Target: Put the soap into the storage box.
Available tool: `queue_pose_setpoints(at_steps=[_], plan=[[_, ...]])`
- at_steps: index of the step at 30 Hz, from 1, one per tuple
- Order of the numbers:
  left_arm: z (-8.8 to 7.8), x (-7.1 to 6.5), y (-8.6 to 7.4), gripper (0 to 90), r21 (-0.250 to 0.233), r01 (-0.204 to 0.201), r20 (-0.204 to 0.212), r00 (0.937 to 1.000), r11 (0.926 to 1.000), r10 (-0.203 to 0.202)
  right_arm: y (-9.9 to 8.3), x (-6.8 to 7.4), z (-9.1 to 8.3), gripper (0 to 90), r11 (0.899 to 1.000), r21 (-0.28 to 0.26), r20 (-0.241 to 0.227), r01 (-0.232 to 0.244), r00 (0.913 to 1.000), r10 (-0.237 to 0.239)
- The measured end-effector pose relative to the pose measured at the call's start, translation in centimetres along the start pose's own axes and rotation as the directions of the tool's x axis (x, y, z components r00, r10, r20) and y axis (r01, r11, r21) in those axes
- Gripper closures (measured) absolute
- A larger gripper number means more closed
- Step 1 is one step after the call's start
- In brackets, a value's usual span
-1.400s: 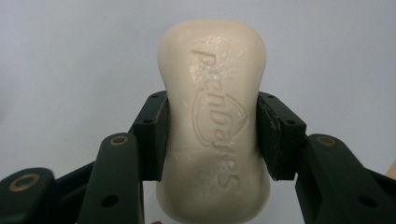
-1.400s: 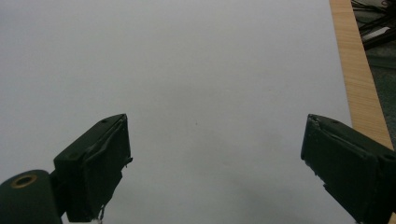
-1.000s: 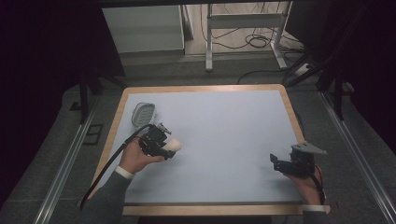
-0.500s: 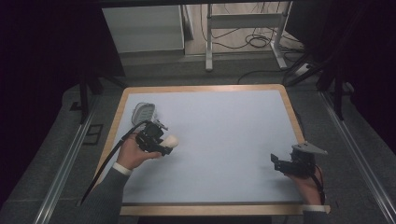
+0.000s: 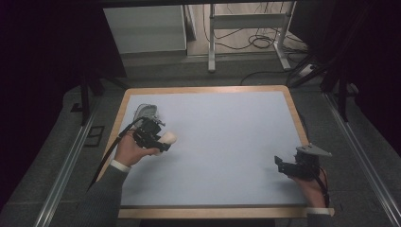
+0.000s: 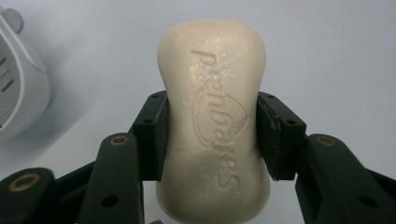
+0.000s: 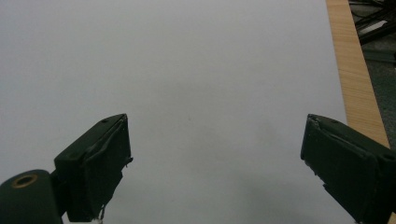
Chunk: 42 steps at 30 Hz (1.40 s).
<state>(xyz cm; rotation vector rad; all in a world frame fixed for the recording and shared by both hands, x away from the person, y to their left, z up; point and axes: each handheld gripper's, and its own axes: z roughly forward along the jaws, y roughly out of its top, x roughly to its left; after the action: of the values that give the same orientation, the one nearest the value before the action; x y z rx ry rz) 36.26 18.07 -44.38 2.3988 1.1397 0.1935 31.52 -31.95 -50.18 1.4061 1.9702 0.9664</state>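
The left claw is pinching a cream embossed soap bar while the right claw is gaping wide above the pale desk.

- A table with a pale blue-grey top and a light wooden rim stood on grey carpet.
- A white cabinet stood beyond the table's far edge.
- A white metal frame stood beside the cabinet, with dark cables coiled on the floor under it.
- Metal rails ran along the floor on both sides.
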Motion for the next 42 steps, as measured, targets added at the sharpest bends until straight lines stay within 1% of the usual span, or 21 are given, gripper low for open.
queue_pose_setpoints(at_steps=[11,17,20,24,33,40,42], plan=[[0.0,1.6,0.3,49.5,-0.002,0.034,-0.016,0.9993,0.9994,-0.034,-0.1,-0.1,0.0,8.3,1.0,0.006,0.001,-0.006,1.0,0.006],[0.2,2.2,0.4,49.5,0.005,0.049,-0.013,0.9987,0.9988,-0.049,-0.1,-0.1,0.1,8.3,1.0,0.008,0.002,-0.005,1.0,0.005],[0.2,2.4,0.5,49.5,0.007,0.051,-0.012,0.9986,0.9987,-0.051,-0.1,-0.1,0.1,8.3,1.0,0.009,0.002,-0.003,1.0,0.003],[0.1,3.0,0.8,49.5,0.009,0.058,-0.02,0.9982,0.9983,-0.057,-0.1,-0.2,0.1,8.3,1.0,0.01,0.0,-0.004,1.0,0.004],[-0.4,3.7,1.3,49.5,0.004,0.066,-0.035,0.9972,0.9978,-0.066,-0.1,-0.2,0.2,8.3,1.0,0.012,0.0,-0.003,1.0,0.003],[-0.5,4.4,1.7,49.5,0.002,0.08,-0.04,0.996,0.9968,-0.08,-0.2,-0.3,0.2,8.3,1.0,0.012,0.001,-0.005,1.0,0.005],[-0.5,4.7,1.7,49.5,0.005,0.086,-0.047,0.9952,0.9963,-0.086,-0.2,-0.3,0.2,8.3,1.0,0.013,0.001,-0.004,1.0,0.004]])
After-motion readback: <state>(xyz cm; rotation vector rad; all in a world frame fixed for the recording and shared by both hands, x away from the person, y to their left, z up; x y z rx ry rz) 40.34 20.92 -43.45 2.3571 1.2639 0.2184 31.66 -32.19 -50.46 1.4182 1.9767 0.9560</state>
